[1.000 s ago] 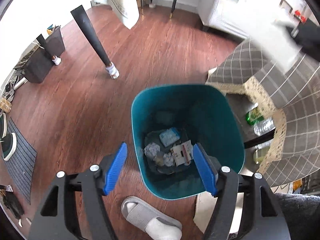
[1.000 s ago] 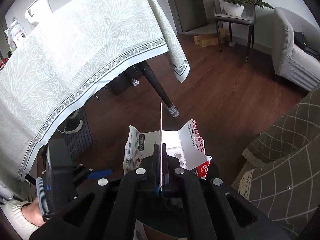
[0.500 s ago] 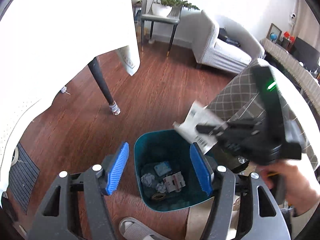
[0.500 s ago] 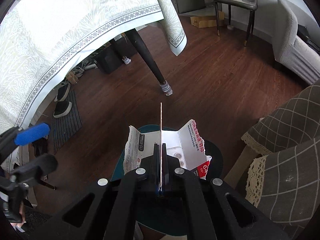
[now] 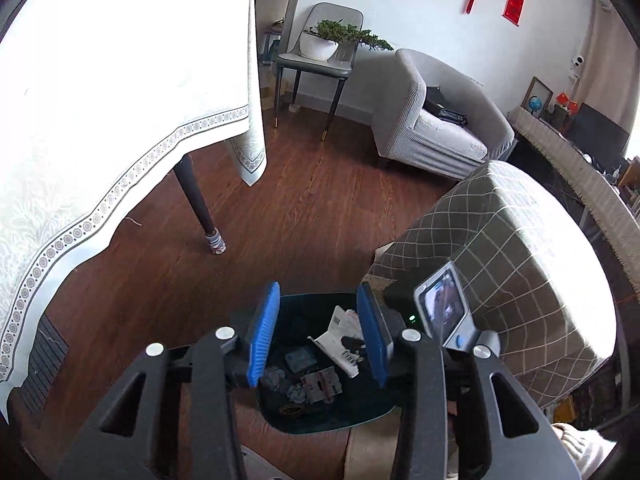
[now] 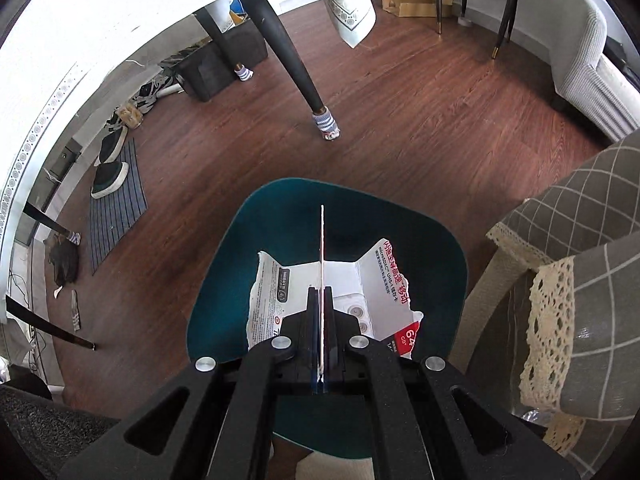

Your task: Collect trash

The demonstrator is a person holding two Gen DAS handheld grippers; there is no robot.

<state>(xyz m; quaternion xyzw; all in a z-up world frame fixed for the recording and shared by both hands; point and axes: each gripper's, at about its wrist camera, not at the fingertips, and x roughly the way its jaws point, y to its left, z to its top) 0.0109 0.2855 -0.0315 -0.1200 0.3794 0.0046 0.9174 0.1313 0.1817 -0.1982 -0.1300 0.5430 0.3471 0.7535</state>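
A teal bin [image 6: 280,208] stands on the wood floor, directly under my right gripper [image 6: 322,296]. That gripper is shut on a torn white card package [image 6: 384,280] with red print, held edge-up over the bin's mouth. In the left wrist view the same package [image 5: 340,328] hangs just above the bin [image 5: 320,424], which holds crumpled paper [image 5: 276,378] and small wrappers [image 5: 322,384]. My left gripper [image 5: 319,304] hovers higher up over the bin. Its blue pads [image 5: 264,332] are closing with nothing between them.
A table with a white cloth [image 5: 100,120] and a dark leg [image 5: 200,208] stands to the left. Furniture under a checked cloth [image 5: 500,260] crowds the bin's right side. A grey armchair [image 5: 432,120] sits beyond. A striped mat with shoes [image 6: 116,200] lies on the floor at left.
My left gripper has risen and tilted up, and its jaws have narrowed. The right gripper has come down with the package until it hangs over the bin.
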